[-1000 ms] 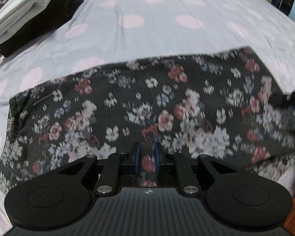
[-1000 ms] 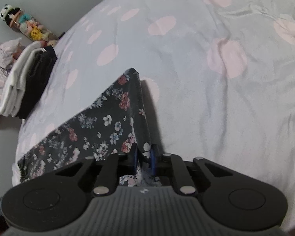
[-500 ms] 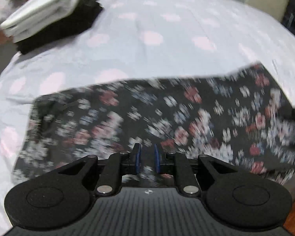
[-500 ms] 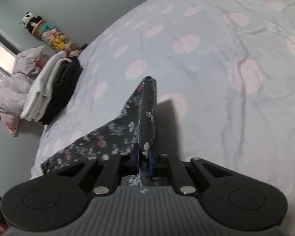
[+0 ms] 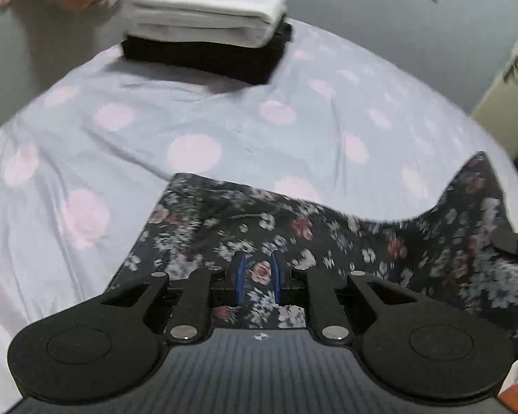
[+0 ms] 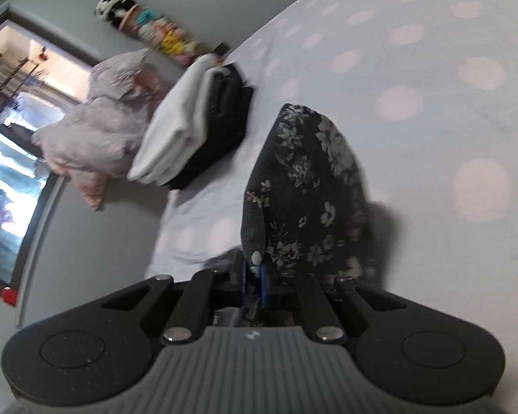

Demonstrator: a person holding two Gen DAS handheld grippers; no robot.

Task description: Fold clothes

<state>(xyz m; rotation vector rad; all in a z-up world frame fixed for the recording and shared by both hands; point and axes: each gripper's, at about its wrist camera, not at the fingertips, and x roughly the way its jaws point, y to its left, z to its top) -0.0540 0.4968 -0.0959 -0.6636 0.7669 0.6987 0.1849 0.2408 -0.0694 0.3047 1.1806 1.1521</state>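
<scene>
A dark floral garment [image 5: 328,234] lies partly on the pale polka-dot bed. My left gripper [image 5: 257,276] is shut on its near edge, with cloth between the blue pads. My right gripper [image 6: 253,281] is shut on another edge and holds it lifted, so the floral garment [image 6: 307,186] stands up in a curved fold in front of the right wrist camera. The tip of the right gripper shows at the right edge of the left wrist view [image 5: 514,241], on the raised part of the cloth.
A stack of folded clothes, white on black [image 5: 207,31], sits at the far side of the bed; it also shows in the right wrist view [image 6: 197,127]. A pillow [image 6: 93,127], plush toys [image 6: 148,24] and a window [image 6: 10,138] are beyond the bed's edge.
Both grippers have lifted and swung with the garment held. The right end has risen from a flat strip into an upright fold. The folded stack now looks closer in both views.
</scene>
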